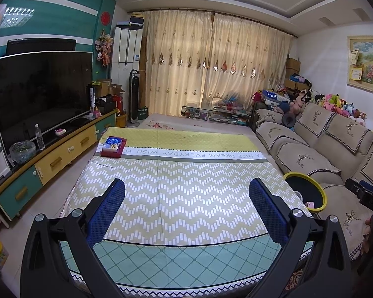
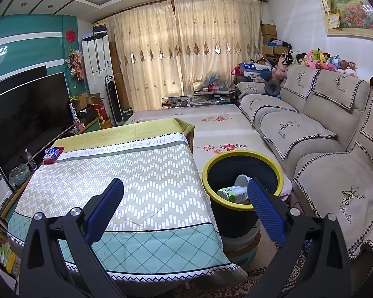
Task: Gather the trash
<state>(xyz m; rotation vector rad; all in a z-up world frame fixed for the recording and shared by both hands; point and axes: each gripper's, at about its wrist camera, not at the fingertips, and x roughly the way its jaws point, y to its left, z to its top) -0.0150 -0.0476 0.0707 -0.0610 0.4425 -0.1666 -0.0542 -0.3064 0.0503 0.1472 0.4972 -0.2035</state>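
Note:
A dark bin with a yellow rim (image 2: pixel 243 173) stands between the table and the sofa; it also shows in the left wrist view (image 1: pixel 305 191). Inside lie a white and green can (image 2: pixel 232 193) and a white cup (image 2: pixel 242 180). My right gripper (image 2: pixel 186 186) is open and empty, held above the table's near right corner, its right finger over the bin's near rim. My left gripper (image 1: pixel 186 186) is open and empty over the near part of the table. The right gripper's body (image 1: pixel 365 196) shows at the right edge of the left wrist view.
The table wears a patterned cloth (image 1: pixel 176 181). A red and blue tissue box (image 1: pixel 113 146) lies at its far left corner (image 2: pixel 52 154). A beige sofa (image 2: pixel 323 149) runs along the right, a TV cabinet (image 1: pixel 49 159) with a bottle (image 1: pixel 39 136) along the left.

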